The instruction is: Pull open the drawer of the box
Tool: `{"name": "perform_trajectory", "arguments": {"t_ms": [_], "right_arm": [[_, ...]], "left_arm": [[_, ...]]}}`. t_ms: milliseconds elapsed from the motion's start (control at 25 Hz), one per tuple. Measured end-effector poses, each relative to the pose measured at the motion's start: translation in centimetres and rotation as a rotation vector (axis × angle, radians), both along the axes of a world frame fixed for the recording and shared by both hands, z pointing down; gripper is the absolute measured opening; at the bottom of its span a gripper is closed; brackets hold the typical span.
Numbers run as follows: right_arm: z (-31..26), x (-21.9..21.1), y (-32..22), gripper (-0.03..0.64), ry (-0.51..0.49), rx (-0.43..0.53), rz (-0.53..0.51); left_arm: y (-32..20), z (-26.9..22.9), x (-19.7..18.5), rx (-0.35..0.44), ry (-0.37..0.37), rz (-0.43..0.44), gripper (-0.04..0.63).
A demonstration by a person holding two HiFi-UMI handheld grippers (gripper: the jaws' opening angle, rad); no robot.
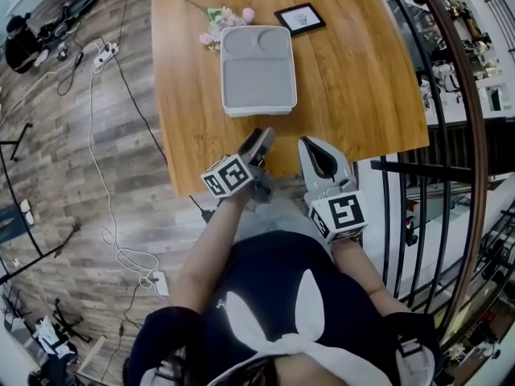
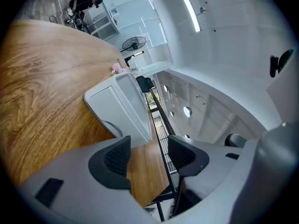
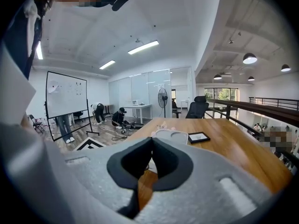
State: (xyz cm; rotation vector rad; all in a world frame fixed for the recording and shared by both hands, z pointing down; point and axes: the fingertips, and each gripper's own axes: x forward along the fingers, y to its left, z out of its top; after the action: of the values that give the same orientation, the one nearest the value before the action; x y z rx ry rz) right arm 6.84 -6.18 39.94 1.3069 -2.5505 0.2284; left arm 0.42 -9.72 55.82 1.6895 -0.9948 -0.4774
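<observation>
A pale grey box [image 1: 258, 69] lies flat on the wooden table [image 1: 362, 79], its drawer front [image 1: 259, 108] turned toward the table's near edge. In the left gripper view the box [image 2: 122, 104] stands just ahead, and a curved finger notch [image 2: 112, 126] shows low in its front. My left gripper [image 1: 262, 138] hovers just short of that front, tilted, jaws open with nothing between the pads [image 2: 117, 157]. My right gripper [image 1: 314, 146] hangs beside it at the table edge, shut and empty; its view shows the box [image 3: 171, 136] past the closed pads [image 3: 140, 164].
Pink flowers [image 1: 227, 19] and a small black picture frame [image 1: 299, 18] lie behind the box. A black railing [image 1: 451, 159] runs along the right. Cables and a power strip [image 1: 105, 53] lie on the wood floor at left. People stand near a whiteboard [image 3: 65, 97] far off.
</observation>
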Motion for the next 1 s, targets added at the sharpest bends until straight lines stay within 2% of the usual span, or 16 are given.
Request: {"name": "perform_trajectory", "arguments": {"t_ms": [440,640,1000], "right_arm": [[1.3,-1.3,-2.6,-0.002,0.019,-0.033,-0.013],[1.4,-1.5,-3.6,-0.002,0.025,-0.043,-0.017],[2.3,-1.4,-5.2,-0.002,0.04,-0.07,-0.004]], "left_arm": [[-2.2,3.1,-0.1,-0.048,0.061,0.018,0.247],[-3.1,3.2,-0.3,-0.034,0.102,0.003,0.247],[-4.5,4.1,0.2,-0.029,0.093,0.051,0.246]]}}
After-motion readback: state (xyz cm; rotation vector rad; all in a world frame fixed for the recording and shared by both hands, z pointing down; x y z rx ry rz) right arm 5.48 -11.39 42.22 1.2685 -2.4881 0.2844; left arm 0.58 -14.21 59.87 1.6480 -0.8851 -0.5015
